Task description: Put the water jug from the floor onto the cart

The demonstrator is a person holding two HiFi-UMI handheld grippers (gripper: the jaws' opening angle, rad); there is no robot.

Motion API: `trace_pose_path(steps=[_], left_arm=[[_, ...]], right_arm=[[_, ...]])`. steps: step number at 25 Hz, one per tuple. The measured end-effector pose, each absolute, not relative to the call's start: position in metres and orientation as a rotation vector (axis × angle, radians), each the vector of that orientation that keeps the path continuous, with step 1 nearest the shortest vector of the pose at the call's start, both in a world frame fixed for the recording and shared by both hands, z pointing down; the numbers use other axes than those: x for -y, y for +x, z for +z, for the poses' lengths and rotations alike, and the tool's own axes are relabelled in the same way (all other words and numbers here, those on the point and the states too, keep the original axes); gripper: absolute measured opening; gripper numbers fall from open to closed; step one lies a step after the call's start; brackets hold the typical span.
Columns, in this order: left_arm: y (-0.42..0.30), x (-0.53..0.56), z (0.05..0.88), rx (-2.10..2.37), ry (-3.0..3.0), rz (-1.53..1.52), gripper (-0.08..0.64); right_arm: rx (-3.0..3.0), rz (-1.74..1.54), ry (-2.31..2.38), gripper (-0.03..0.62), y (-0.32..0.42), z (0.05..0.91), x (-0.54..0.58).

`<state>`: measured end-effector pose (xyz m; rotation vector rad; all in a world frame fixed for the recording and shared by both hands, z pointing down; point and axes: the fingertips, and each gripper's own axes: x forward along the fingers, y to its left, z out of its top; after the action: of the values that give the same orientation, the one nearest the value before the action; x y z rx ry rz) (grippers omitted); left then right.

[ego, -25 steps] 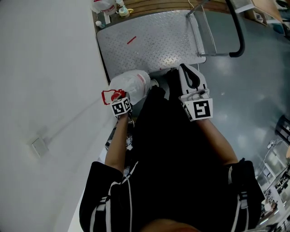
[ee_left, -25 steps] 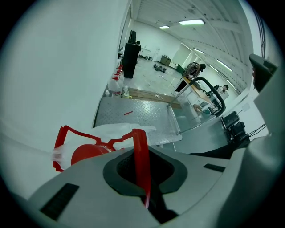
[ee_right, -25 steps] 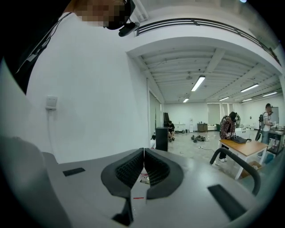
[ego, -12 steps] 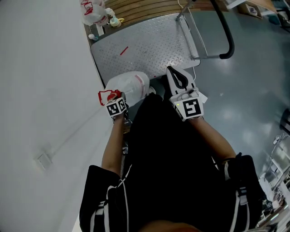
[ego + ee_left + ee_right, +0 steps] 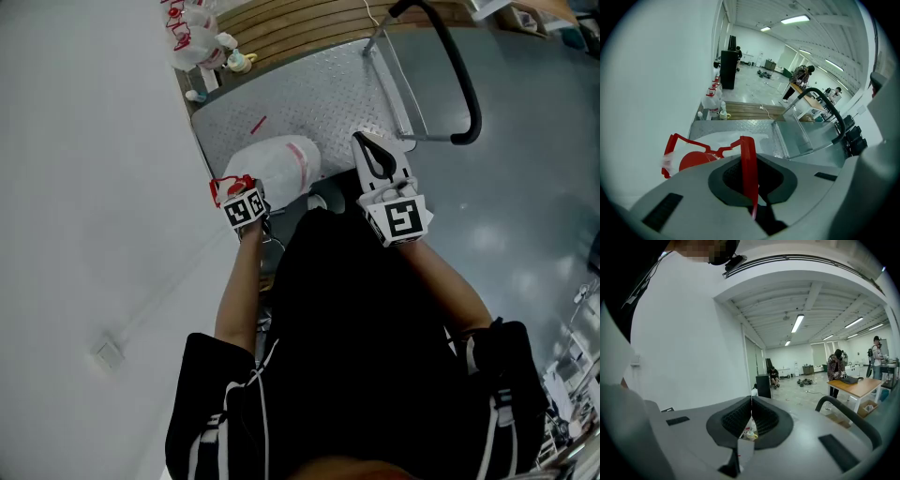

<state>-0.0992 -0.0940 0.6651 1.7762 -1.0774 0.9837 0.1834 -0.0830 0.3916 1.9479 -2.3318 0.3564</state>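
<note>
Two jaws of the left gripper are clamped on the thin red handle of the water jug, which sits at the 6 o'clock edge of the cart. That narrow pinch may slip, or the swinging jug may clip the deck's lip. The right gripper, closed on nothing, lies at the jug's 3 o'clock. The left forearm reaches ahead, its gripper pitched steeply down, while the right points almost level.
</note>
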Motion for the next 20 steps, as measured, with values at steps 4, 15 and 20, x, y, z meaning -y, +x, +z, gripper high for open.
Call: trace_pose_path(steps=[4,15,20], left_arm=[[-0.072,0.131,0.668,1.088,1.787,0.986,0.023],[0.002,0.185,0.714,1.051,1.712,1.054,0.025],[0.035,0.190,0.734,1.011,1.706,1.039,0.023]], right_arm=[[2.317,0.362,1.969,0.018,0.214,0.393,0.100],[2.310,0.345,1.888,0.018,0.278,0.397,0.130],[2.228,0.410,1.899,0.018,0.306,0.407,0.128]])
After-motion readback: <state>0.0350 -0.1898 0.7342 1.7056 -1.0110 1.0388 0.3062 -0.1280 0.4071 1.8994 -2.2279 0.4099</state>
